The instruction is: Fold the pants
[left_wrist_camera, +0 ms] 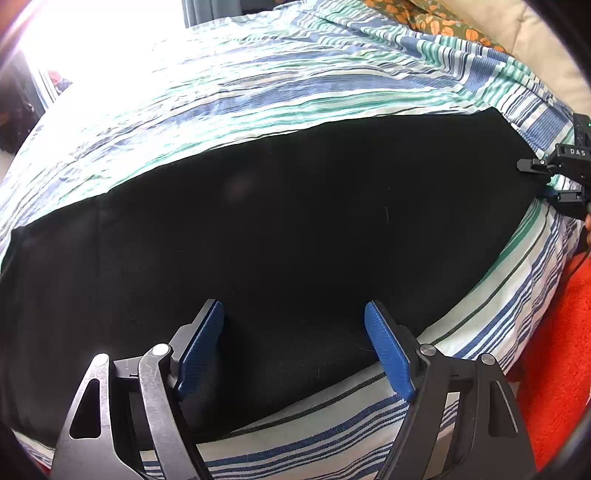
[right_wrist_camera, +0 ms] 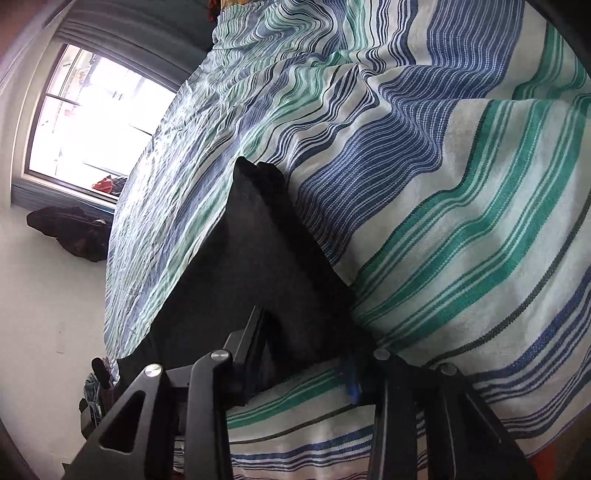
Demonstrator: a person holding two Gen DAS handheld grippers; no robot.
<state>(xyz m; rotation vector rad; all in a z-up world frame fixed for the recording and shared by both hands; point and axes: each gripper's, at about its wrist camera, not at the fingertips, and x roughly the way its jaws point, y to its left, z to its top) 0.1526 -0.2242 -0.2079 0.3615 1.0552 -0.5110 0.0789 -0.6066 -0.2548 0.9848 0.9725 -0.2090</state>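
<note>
Black pants (left_wrist_camera: 280, 221) lie flat on the bed, on the striped bedspread (left_wrist_camera: 258, 85) (blue, green, white), in one long band. The near long edge of the pants runs just inside the bed's near edge.

Left gripper (left_wrist_camera: 295, 343): spread wide, blue pads (left_wrist_camera: 201, 347) well apart, poised over the near edge of the pants about midway along the band. Nothing is pinched; the cloth between the pads lies flat. Whether the fingertips touch the pants I cannot tell.

Right gripper (right_wrist_camera: 306, 365): at the end of the pants on the right of the left wrist view, where it shows as a small black gripper at the cloth's corner. In its own view the corner of the pants sits between its fingers, lifted a little off the bedspread. One blue pad (right_wrist_camera: 351, 380) shows beside the cloth; the other finger is hidden by it. Jaws partly closed; whether the pads press on the cloth I cannot tell.

Beyond the pants: a window (right_wrist_camera: 92, 122), an orange-leaf pillow (left_wrist_camera: 436, 22), and red fleece (left_wrist_camera: 554, 350) beside the bed.
</note>
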